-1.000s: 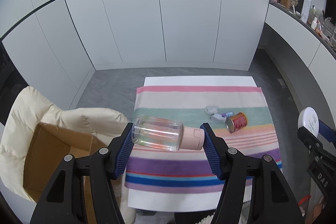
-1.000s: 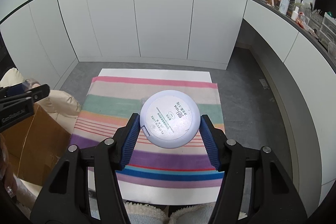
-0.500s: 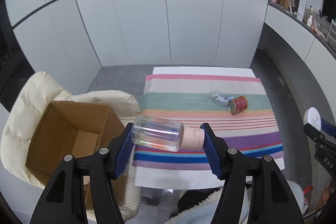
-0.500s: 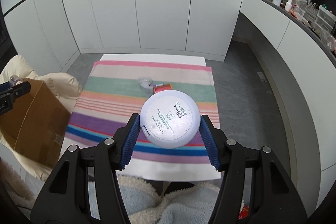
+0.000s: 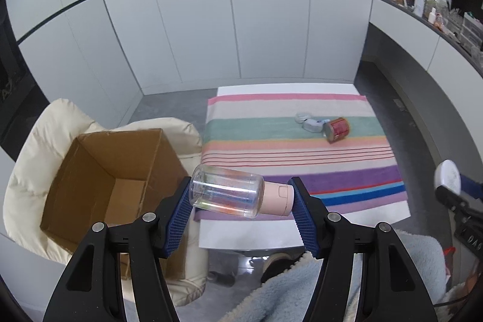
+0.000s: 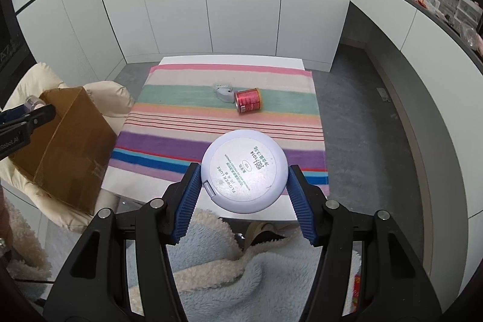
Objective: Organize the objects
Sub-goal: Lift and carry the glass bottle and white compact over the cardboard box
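While the left gripper [image 5: 241, 198] pinches a clear bottle [image 5: 226, 194] with a pink cap sideways beside the open cardboard box [image 5: 99, 171], the right gripper [image 6: 244, 183] clamps a round white compact [image 6: 244, 174] above the striped cloth [image 6: 223, 122], where a red can [image 6: 248, 100] lies.

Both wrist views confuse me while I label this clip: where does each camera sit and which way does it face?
Left wrist: on the left gripper, over its clear bottle, facing cardboard box and striped cloth; fleece sleeve shows.
Right wrist: on the right gripper, over its round compact, facing the cloth; fleece shows.
Shared: cloth, box, red can.
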{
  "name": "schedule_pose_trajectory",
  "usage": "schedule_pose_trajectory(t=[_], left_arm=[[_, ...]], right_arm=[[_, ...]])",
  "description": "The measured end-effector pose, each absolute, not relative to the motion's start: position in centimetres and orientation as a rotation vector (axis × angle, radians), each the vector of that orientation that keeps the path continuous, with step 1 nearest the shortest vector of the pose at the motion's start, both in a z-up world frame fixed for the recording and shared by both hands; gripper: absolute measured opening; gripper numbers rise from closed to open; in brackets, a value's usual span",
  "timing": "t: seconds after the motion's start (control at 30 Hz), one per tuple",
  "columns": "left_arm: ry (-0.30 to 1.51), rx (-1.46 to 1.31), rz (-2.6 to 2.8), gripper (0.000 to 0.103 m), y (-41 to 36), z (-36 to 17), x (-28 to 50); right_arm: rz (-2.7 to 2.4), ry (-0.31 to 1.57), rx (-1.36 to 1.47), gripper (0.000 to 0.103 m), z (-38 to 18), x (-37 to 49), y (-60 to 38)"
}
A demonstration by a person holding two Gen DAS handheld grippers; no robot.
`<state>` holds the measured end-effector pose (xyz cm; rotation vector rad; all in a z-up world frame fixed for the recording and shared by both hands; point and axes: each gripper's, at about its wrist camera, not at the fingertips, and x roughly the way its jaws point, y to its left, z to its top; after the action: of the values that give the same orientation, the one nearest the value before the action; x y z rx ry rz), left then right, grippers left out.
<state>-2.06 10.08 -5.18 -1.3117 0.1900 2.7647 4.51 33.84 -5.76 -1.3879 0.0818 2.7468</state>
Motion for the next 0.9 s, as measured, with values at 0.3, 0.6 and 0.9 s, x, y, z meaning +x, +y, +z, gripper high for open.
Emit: schedule_pose_trajectory(t=[0.3,0.6,0.9], left_arm=[[0.149,-1.319,2.744,0.064,9.1,-5.3,-2.8],[0.093,-1.376,2.757,0.064,6.5,-6.3,-3.2],[0.019,-1.445,2.848,0.064,0.6,-7.0,-1.7]], right_arm=[[2.759,0.04,-1.426,0.06,-6.3,3.7,31.4],[2.789,-0.017,-1.459,0.06,-6.4,2.7,28.4],[2.873,-0.103,-1.512,0.06,-6.9,1.5,22.9]])
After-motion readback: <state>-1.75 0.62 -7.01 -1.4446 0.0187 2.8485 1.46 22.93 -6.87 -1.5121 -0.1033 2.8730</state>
